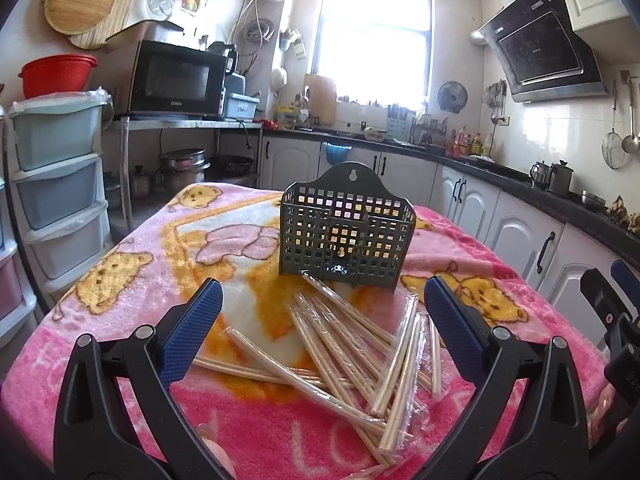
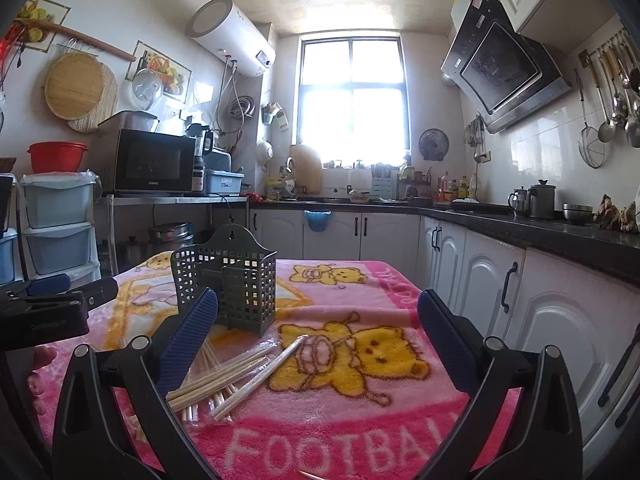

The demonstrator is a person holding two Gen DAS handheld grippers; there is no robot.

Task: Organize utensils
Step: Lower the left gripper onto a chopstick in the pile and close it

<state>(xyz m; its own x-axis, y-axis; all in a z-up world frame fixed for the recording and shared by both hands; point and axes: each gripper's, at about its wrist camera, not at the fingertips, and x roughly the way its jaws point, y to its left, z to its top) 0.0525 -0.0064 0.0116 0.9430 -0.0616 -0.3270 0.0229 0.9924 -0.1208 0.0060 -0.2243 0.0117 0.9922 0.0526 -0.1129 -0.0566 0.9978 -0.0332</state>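
A pile of wrapped wooden chopsticks [image 1: 352, 354] lies scattered on the pink bear-print blanket [image 1: 132, 264], just ahead of my left gripper [image 1: 320, 300], which is open and empty above them. Behind the pile stands a grey perforated utensil holder [image 1: 346, 228], upright. In the right wrist view the same holder [image 2: 228, 280] stands at centre left and some chopsticks [image 2: 236, 376] lie by the left finger. My right gripper [image 2: 318, 312] is open and empty over the blanket [image 2: 360, 432]. The right gripper [image 1: 616, 312] also shows at the left view's right edge.
White kitchen cabinets [image 2: 480, 276] with a dark counter run along the right and back. Stacked plastic drawers [image 1: 56, 184] and a microwave [image 1: 176, 78] on a metal rack stand on the left. The left gripper's body [image 2: 52, 304] reaches in from the left edge.
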